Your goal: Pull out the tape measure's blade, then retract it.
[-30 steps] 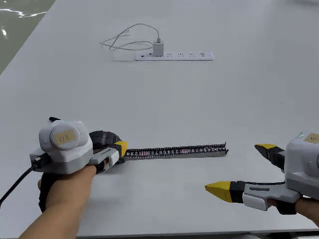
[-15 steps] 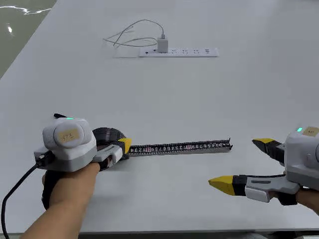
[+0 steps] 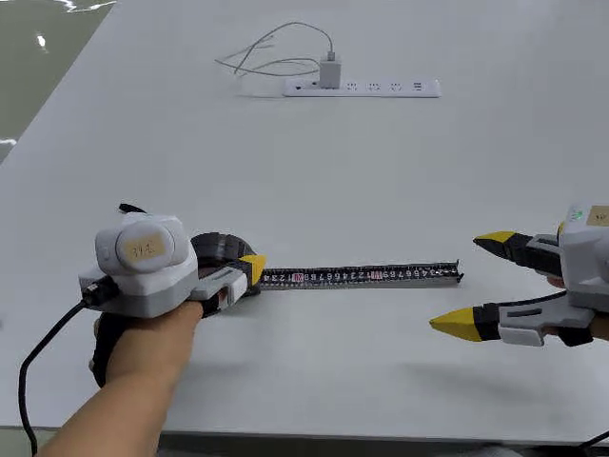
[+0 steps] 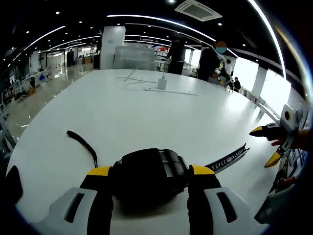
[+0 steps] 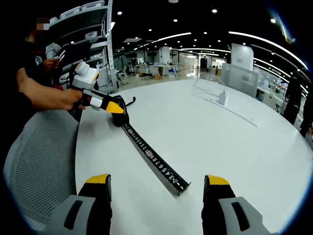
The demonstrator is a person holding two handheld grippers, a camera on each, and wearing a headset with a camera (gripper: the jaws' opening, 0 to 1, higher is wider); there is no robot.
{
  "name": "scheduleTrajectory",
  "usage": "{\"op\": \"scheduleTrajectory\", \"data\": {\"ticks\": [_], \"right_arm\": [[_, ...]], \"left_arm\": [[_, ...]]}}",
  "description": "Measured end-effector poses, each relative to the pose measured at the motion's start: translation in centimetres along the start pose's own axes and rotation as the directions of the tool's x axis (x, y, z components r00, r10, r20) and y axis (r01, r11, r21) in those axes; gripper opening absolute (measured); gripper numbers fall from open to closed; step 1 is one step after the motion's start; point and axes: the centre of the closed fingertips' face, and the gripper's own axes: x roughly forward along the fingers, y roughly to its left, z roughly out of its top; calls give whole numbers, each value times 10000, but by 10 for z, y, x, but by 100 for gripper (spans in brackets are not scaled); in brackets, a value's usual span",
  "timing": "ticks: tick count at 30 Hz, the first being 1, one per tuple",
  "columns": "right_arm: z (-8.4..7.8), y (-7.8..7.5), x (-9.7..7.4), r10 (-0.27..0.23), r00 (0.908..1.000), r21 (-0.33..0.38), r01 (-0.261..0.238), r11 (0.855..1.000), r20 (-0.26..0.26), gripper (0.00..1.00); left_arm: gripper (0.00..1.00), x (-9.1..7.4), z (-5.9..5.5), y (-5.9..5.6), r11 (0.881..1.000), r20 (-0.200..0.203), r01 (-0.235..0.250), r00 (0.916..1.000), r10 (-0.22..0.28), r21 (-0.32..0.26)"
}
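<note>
The black tape measure case (image 4: 149, 174) sits between the yellow-tipped jaws of my left gripper (image 3: 249, 271), which is shut on it at the table's near left. Its black blade (image 3: 360, 276) lies flat on the white table, pulled out to the right, and ends in a hook (image 3: 459, 274). In the right gripper view the blade (image 5: 154, 161) runs from the far case toward me. My right gripper (image 3: 476, 283) stands open just right of the hook, apart from it, with nothing between its fingers (image 5: 155, 185).
A white power strip (image 3: 362, 88) with a plugged-in charger (image 3: 329, 73) and looped white cable lies at the far middle of the table (image 3: 381, 171). A black cord (image 3: 43, 347) trails from the left gripper. The table's near edge runs below both hands.
The head camera has shifted, so everything sits a bit further right. The right gripper has risen closer to the blade's hook level. The blade's drawn length looks about the same.
</note>
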Motion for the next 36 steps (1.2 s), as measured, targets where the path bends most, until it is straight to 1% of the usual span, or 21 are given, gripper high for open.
{"op": "scheduleTrajectory", "data": {"ticks": [2, 4, 6, 10, 14, 17, 19, 20, 21, 22, 26, 27, 30, 31, 35, 36], "right_arm": [[-2, -5, 2, 211, 9997, -81, -212, 9997, -100, 70], [-7, -9, 5, 409, 9987, -156, -414, 9990, -312, 68], [-9, -11, 6, 567, 9972, -373, -586, 9976, -495, 64], [-11, -15, 6, 857, 9945, -666, -896, 9937, -602, 54], [-12, -19, 6, 1033, 9919, -969, -1103, 9892, -742, 46], [-14, -22, 8, 1160, 9896, -1104, -1250, 9860, -848, 42], [-16, -22, 9, 1268, 9874, -1183, -1377, 9834, -952, 42], [-16, -22, 10, 1357, 9856, -1286, -1481, 9806, -1007, 41], [-20, -23, 11, 1469, 9817, -1464, -1640, 9755, -1210, 39], [-21, -24, 11, 1502, 9799, -1541, -1698, 9734, -1313, 36], [-24, -26, 14, 1773, 9729, -1786, -2027, 9628, -1482, 27], [-24, -27, 14, 1818, 9719, -1821, -2078, 9611, -1496, 27], [-23, -25, 15, 2069, 9658, -2072, -2369, 9492, -1565, 23], [-22, -24, 17, 2176, 9628, -2096, -2486, 9456, -1602, 22], [-25, -26, 21, 2272, 9554, -2386, -2690, 9331, -1886, 22], [-27, -25, 22, 2331, 9512, -2451, -2795, 9283, -2021, 22]], "left_arm": [[57, 0, 0, 0, 10000, -23, 9, 10000, -9, 4], [57, 0, 0, 0, 10000, -11, 8, 10000, -7, 14], [56, 0, 0, 0, 10000, -25, 12, 10000, -12, 17], [56, 0, 0, 0, 10000, -53, 15, 10000, -14, 20], [56, 0, 0, 0, 10000, -54, 8, 10000, -8, 24], [56, 0, 0, 0, 10000, -47, 9, 10000, -9, 23], [56, 1, 0, 0, 10000, -34, 7, 10000, -7, 20], [56, 1, 0, 0, 10000, -22, 2, 10000, -2, 21], [56, 1, 1, 0, 10000, -7, -1, 10000, 1, 24], [56, 1, 1, 0, 10000, -10, 0, 10000, 0, 27], [56, 1, 1, 0, 10000, -43, 8, 10000, -8, 31], [56, 1, 0, 0, 10000, -43, 9, 10000, -8, 28], [56, 1, 0, 0, 10000, -49, 14, 10000, -14, 28], [56, 1, 0, 0, 10000, -63, 18, 10000, -18, 23], [56, 2, 0, 1, 10000, -73, 25, 10000, -24, 41], [56, 2, 0, 1, 10000, -78, 27, 10000, -27, 41]]}}
